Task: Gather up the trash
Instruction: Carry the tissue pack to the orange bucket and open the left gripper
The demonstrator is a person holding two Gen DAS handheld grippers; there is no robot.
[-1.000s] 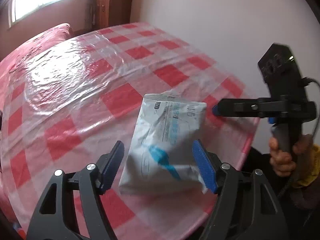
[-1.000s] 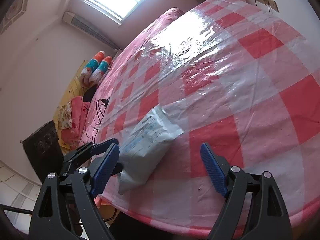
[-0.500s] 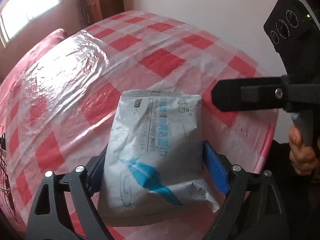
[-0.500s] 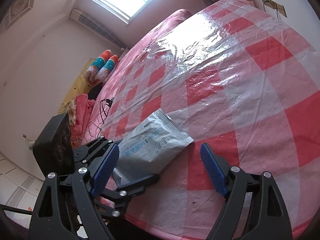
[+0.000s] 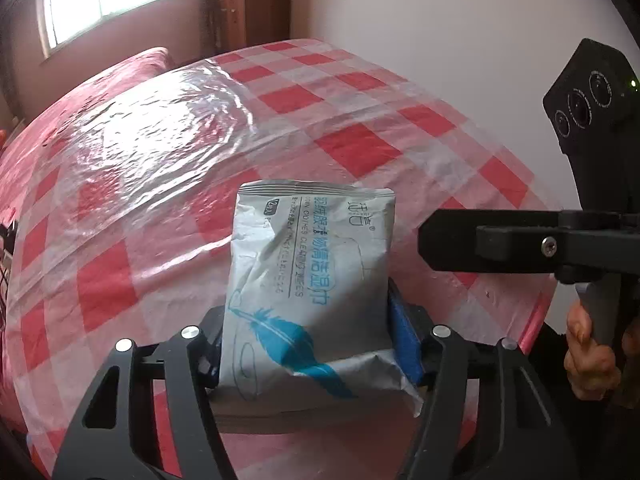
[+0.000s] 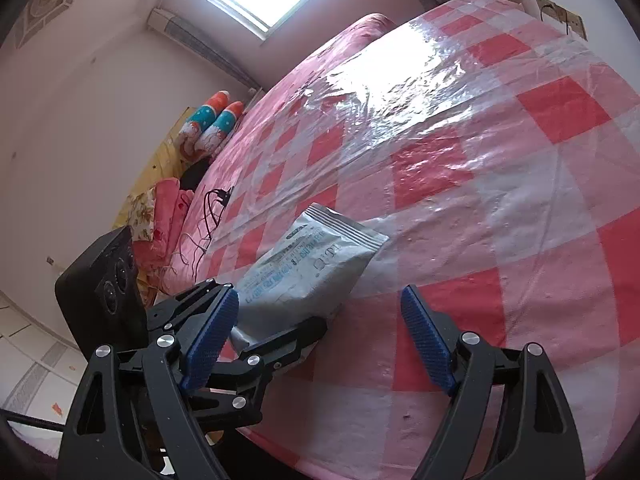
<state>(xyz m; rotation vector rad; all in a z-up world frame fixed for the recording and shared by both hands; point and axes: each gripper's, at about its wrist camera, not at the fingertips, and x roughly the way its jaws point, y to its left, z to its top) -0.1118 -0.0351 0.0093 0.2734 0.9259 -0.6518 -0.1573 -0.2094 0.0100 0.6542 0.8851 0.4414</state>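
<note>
A silver wipes packet (image 5: 308, 280) with a blue feather print lies near the front edge of the table (image 5: 160, 160), which has a red and white checked cloth under clear plastic. My left gripper (image 5: 308, 332) is closing its jaws on the packet's near end, and the blue pads (image 5: 402, 332) touch its sides. In the right wrist view the packet (image 6: 316, 256) sticks out of the left gripper (image 6: 256, 312). My right gripper (image 6: 318, 300) stands open just right of the packet with nothing between its pads; its black fingers (image 5: 500, 240) reach in from the right.
The table's edge runs close below both grippers. A person's hand (image 5: 588, 356) holds the right tool. A wooden cabinet (image 5: 248, 4) stands beyond the table. Bedding and pillows (image 6: 208, 124) and cables (image 6: 212, 208) lie past the table's left side.
The left gripper has slid forward around the packet and its jaws have narrowed onto the packet's sides. The right gripper has stayed open and almost still.
</note>
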